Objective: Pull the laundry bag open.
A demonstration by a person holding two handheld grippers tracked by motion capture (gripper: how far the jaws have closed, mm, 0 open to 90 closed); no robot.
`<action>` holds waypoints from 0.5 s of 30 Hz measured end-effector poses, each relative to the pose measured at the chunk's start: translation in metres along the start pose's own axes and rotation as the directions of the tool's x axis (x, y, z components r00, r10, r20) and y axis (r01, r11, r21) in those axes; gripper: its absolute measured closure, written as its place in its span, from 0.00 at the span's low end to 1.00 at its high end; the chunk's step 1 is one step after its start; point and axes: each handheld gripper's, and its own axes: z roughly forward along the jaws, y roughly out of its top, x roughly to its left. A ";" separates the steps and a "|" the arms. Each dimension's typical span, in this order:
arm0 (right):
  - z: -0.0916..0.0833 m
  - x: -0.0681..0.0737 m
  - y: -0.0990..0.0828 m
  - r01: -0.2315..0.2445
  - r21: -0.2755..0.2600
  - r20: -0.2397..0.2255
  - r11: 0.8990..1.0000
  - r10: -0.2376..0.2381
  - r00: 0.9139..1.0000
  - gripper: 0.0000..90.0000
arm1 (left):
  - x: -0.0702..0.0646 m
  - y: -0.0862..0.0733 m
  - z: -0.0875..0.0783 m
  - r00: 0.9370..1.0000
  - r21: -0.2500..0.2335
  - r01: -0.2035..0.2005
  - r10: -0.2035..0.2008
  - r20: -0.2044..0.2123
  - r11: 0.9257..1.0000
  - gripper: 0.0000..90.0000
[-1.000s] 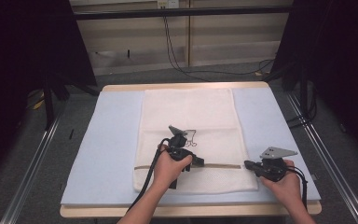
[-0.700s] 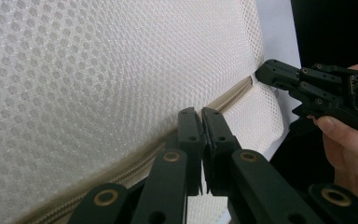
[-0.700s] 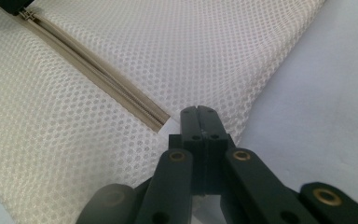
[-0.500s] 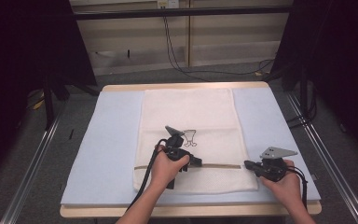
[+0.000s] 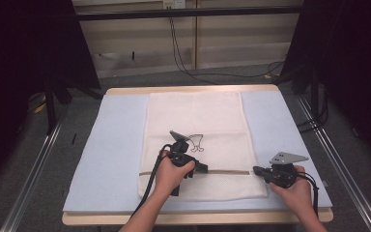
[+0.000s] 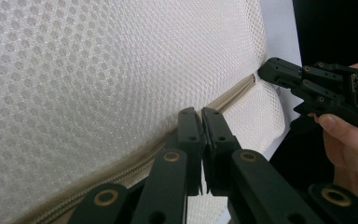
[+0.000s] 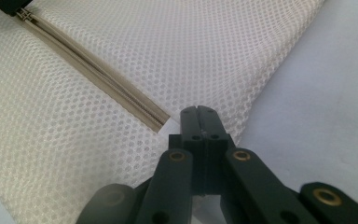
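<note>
A white mesh bag (image 5: 195, 121) with a small black drawing lies flat on a pale blue mat (image 5: 111, 145). A tan zipper (image 5: 227, 172) runs across its near end. My left gripper (image 5: 205, 169) lies over the middle of that zipper, jaws together (image 6: 201, 112). In the right gripper view its tip (image 7: 7, 4) meets the metal slider (image 7: 23, 14), and the pull is hidden between the jaws. My right gripper (image 5: 256, 170) is shut (image 7: 199, 109) on the mesh at the bag's right edge, just past the zipper's end (image 7: 161, 125). The zipper (image 7: 98, 77) between the two grippers is closed.
The mat covers a wooden table whose front edge (image 5: 193, 218) is near the person's forearms. Metal rails (image 5: 34, 164) flank the table on the floor. Black cables (image 5: 183, 53) trail behind it. Bare mat lies to the left and right of the bag.
</note>
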 end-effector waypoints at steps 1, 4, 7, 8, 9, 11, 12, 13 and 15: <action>0.000 0.000 0.000 0.000 0.000 0.000 1.000 0.000 1.000 1.00 | 0.001 0.000 -0.001 1.000 0.010 0.010 -0.010 0.012 1.000 0.97; 0.000 0.000 0.000 0.000 0.000 0.001 1.000 0.000 1.000 1.00 | 0.002 0.000 -0.002 1.000 0.011 -0.007 0.007 0.009 1.000 0.97; 0.000 0.000 0.000 0.002 0.000 -0.001 1.000 -0.002 1.000 1.00 | 0.002 -0.001 -0.002 1.000 0.001 -0.005 0.005 -0.004 1.000 0.97; 0.000 0.000 0.000 0.001 0.000 0.000 1.000 -0.001 1.000 1.00 | 0.002 -0.001 -0.002 1.000 -0.002 0.005 -0.005 -0.001 1.000 0.97; 0.000 0.000 0.000 0.003 -0.001 0.000 1.000 -0.003 1.000 1.00 | 0.004 0.000 -0.004 1.000 0.013 -0.007 0.006 0.002 1.000 0.97; 0.000 0.000 0.000 0.002 -0.001 -0.001 1.000 -0.002 1.000 1.00 | 0.004 -0.001 -0.005 1.000 0.000 0.001 -0.001 0.003 1.000 0.97; 0.000 0.000 0.000 0.002 0.000 -0.001 1.000 -0.002 1.000 1.00 | 0.004 -0.001 -0.005 1.000 0.000 -0.009 0.009 -0.009 1.000 0.97; 0.000 0.000 0.000 0.002 0.000 -0.001 1.000 -0.002 1.000 1.00 | 0.005 -0.001 -0.006 1.000 -0.001 -0.012 0.012 -0.013 1.000 0.97; 0.000 0.000 0.000 0.001 -0.001 -0.001 1.000 -0.001 1.000 1.00 | 0.005 0.000 -0.007 1.000 -0.001 -0.011 0.011 0.003 1.000 0.97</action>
